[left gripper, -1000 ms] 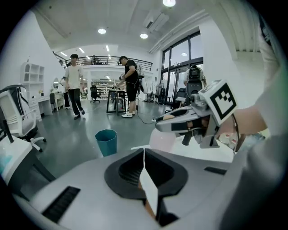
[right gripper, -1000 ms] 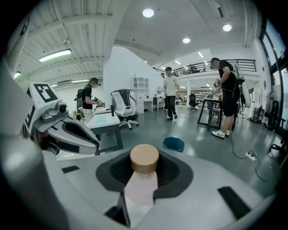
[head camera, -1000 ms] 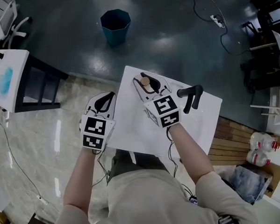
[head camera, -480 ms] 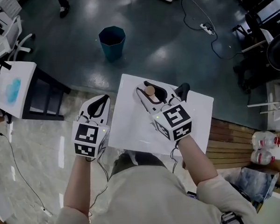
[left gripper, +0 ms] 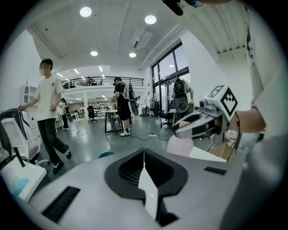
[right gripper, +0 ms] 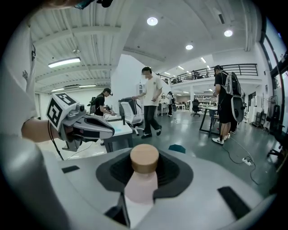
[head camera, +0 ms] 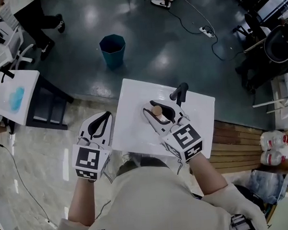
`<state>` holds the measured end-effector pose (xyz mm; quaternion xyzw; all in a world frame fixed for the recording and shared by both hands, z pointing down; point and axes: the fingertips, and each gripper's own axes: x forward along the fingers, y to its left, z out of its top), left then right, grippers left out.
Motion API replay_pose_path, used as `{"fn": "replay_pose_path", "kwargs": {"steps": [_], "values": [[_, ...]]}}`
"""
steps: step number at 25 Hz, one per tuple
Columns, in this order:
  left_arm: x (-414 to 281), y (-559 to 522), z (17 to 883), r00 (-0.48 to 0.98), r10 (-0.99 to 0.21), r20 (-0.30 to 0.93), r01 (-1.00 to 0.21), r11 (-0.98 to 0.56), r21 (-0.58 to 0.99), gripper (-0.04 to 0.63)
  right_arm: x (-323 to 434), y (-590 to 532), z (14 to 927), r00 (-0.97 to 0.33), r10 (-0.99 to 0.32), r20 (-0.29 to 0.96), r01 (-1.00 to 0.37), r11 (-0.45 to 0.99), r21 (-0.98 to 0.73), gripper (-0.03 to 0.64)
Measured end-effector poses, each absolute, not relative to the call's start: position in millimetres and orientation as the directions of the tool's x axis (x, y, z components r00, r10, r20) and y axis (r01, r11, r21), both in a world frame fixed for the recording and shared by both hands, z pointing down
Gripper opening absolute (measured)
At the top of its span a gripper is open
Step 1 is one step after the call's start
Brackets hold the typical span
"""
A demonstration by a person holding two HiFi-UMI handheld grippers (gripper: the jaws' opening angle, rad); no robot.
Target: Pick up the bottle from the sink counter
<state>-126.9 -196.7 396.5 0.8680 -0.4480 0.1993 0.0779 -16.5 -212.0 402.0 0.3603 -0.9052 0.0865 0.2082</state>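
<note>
right gripper (head camera: 159, 107): forearm extended, tipped slightly down over counter (head camera: 133, 96), clamped on pink tan-capped bottle (right gripper: 140, 186). left gripper (head camera: 101, 121): alongside, off counter's left edge, jaws pressed together, empty.

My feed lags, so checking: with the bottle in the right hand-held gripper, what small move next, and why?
Probably a slow lift straight up, jaws unchanged: the right hand-held gripper grips the pale pink, tan-capped bottle by its neck above the white sink counter, the black tap close by.

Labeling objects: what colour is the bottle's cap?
Light tan cap on a pale pink bottle; clearest in the right gripper view.
</note>
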Motion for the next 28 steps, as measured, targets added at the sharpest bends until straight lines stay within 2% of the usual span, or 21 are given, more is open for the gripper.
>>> {"fn": "replay_pose_path", "kwargs": {"steps": [10,28], "values": [[-112,-172,418,0.53,-0.71,0.463,-0.794,-0.608,-0.024,0.009,5,-190,431,-0.61,-0.608,0.508,-0.712,0.702,-0.014,0.094],[-103,-172,427,0.533,-0.694,0.484,-0.786,-0.617,-0.02,0.009,14,-188,442,-0.6,-0.607,0.521,-0.722,0.691,-0.027,0.095]]}}
